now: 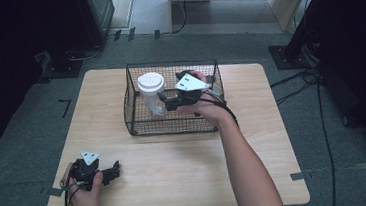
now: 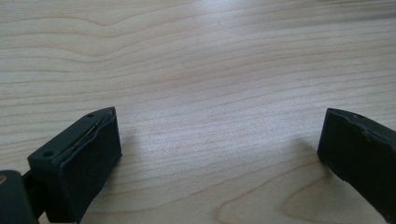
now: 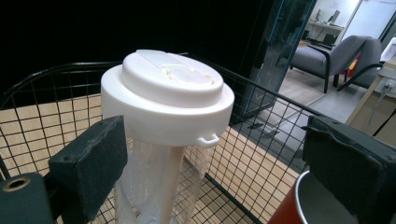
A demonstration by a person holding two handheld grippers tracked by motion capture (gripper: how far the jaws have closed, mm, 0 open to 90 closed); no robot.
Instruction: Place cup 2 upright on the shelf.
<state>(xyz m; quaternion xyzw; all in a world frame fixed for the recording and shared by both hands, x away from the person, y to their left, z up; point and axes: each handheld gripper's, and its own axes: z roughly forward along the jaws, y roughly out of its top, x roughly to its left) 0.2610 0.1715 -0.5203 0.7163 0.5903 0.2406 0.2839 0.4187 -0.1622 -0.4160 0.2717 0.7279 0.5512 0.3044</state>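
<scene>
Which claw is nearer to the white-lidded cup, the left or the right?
Right. The right claw is inside the wire basket beside the white-lidded cup; the left claw rests far away at the table's near-left corner.

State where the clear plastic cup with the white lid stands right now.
In the high view, the clear plastic cup with the white lid stands upright inside the black wire basket, in its left half, just left of the open right gripper.

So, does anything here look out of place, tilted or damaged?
Nothing is spilled. The clear cup with its white lid stands in the wire basket, its thin wall looking crumpled below the lid. The open right gripper flanks it.
</scene>
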